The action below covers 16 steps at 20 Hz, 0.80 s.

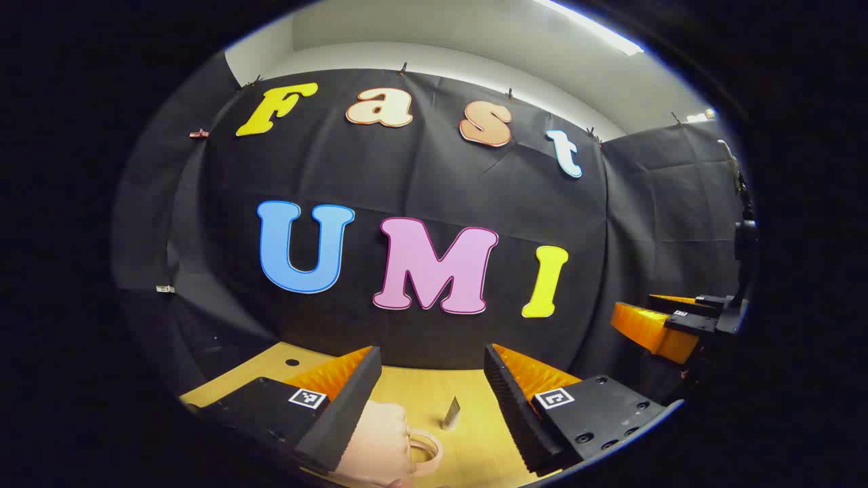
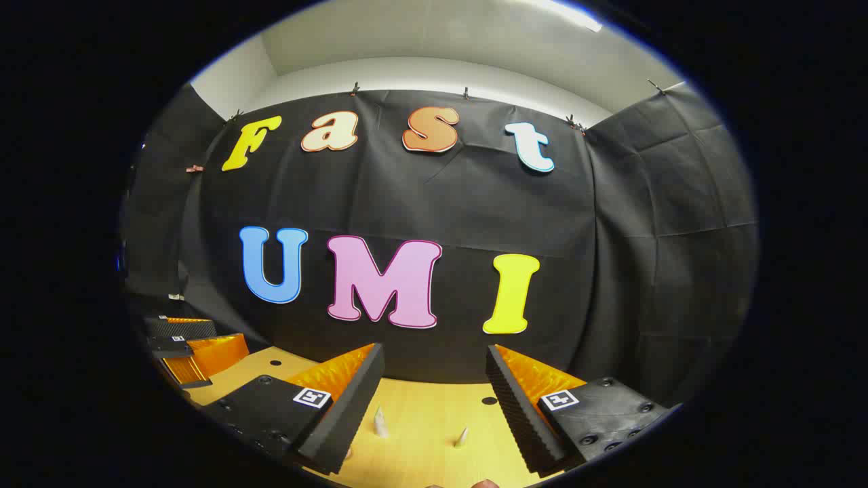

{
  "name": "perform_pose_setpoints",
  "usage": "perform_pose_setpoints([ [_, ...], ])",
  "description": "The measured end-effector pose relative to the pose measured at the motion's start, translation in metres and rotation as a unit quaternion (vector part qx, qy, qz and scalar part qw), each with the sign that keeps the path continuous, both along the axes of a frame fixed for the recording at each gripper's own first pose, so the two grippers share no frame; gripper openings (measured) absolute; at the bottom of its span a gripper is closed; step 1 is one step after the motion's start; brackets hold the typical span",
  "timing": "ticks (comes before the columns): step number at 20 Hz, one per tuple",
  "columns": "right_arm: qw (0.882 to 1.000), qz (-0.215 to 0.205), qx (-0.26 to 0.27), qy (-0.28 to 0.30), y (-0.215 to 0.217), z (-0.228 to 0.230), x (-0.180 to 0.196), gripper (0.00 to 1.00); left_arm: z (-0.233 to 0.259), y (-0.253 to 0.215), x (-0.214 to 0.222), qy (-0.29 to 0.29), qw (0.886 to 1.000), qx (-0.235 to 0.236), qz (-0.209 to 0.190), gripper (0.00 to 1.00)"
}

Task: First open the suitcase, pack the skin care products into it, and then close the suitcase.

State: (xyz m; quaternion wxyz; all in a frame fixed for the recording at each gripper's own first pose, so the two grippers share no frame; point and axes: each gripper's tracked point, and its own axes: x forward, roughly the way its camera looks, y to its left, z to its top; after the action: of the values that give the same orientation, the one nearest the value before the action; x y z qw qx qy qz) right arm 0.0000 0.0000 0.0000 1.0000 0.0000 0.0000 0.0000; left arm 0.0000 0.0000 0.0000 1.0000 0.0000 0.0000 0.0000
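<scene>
Holding wide open, the left gripper [image 1: 430, 400] hovers above the wooden table [image 1: 420, 386]; a pink suitcase [image 1: 383, 444] sits right under its left finger, a small tube [image 1: 451, 413] between the fingers. Right gripper [image 2: 434, 400] gapes too, two tubes [image 2: 380, 421] just ahead.

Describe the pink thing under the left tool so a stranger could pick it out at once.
Start at the wooden table below the black cloth wall. In the left gripper view, look just beside the left tool's left finger: a pale pink case with a looped handle lies there. The small silver tube standing nearby is slim and upright; the case is broad, rounded and pink.
</scene>
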Motion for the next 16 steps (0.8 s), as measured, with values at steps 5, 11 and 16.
perform_pose_setpoints([
  [5,1.0,-0.015,0.006,0.01,-0.014,-0.008,-0.002,0.96,-0.001,-0.006,0.004,0.0,1.0,0.006,-0.004,0.95],
  [11,1.0,-0.028,-0.013,0.002,-0.024,-0.005,-0.003,0.96,0.002,-0.007,0.004,-0.008,1.0,0.004,-0.014,0.95],
  [16,0.999,-0.031,-0.01,0.005,-0.027,-0.008,-0.007,0.94,-0.001,-0.002,-0.001,-0.006,1.0,0.015,-0.01,0.95],
])
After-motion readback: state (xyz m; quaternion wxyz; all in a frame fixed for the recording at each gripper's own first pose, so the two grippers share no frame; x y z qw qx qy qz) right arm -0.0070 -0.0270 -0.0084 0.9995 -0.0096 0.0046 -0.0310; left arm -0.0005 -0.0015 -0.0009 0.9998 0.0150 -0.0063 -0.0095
